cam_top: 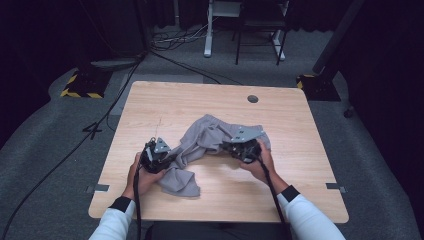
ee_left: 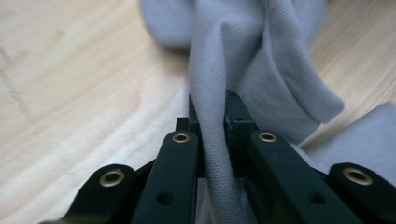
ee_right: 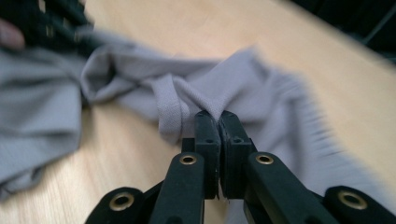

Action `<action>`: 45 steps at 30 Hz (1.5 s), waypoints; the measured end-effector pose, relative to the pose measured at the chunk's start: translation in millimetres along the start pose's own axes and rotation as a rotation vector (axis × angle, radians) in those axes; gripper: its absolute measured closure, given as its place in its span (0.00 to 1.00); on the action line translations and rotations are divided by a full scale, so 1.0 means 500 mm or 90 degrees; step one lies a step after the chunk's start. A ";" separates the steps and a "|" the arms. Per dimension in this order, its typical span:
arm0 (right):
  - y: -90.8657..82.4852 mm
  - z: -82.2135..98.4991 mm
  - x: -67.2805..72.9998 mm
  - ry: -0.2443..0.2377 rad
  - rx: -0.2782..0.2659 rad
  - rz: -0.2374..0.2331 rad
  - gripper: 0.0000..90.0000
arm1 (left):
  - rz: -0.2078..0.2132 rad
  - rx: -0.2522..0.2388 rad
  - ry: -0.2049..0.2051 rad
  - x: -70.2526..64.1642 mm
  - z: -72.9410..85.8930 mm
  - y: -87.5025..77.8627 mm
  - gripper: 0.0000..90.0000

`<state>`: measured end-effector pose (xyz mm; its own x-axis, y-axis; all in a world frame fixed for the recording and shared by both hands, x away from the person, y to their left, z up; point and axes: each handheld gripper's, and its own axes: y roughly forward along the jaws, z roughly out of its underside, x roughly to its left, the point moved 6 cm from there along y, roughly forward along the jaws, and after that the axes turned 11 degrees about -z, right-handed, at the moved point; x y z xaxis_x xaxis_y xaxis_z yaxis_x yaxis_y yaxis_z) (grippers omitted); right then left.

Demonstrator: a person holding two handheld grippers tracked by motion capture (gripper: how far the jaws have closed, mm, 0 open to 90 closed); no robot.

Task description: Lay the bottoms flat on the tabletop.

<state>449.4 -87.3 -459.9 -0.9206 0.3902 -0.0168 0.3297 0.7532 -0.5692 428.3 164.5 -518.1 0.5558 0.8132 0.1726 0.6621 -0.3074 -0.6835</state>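
Your soft grey knit garment (cam_top: 210, 137) lies crumpled and twisted mid-worktop, one end trailing toward you. Your left gripper (ee_left: 212, 116) has its jaws clenched on a rolled fold; the right gripper (ee_right: 217, 122) pinches a ridge. The high view alone shows the pale wooden worktop (cam_top: 165, 100) bare around the cloth, edges well apart from it
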 end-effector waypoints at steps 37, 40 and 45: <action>0.004 0.044 0.037 -0.016 0.061 -0.071 0.62 | 0.017 0.048 0.064 -0.038 0.011 0.020 0.57; 0.029 0.091 0.035 -0.017 0.131 -0.038 0.58 | 0.019 0.046 0.063 -0.043 0.013 0.021 0.57; 0.063 0.112 0.002 0.026 0.128 -0.010 0.61 | 0.031 0.034 0.043 -0.046 0.015 0.026 0.56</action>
<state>446.9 -92.9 -523.6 -0.9146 0.4036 0.0237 0.2638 0.6403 -0.7214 420.3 145.3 -536.3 0.6199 0.7627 0.1841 0.6065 -0.3169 -0.7292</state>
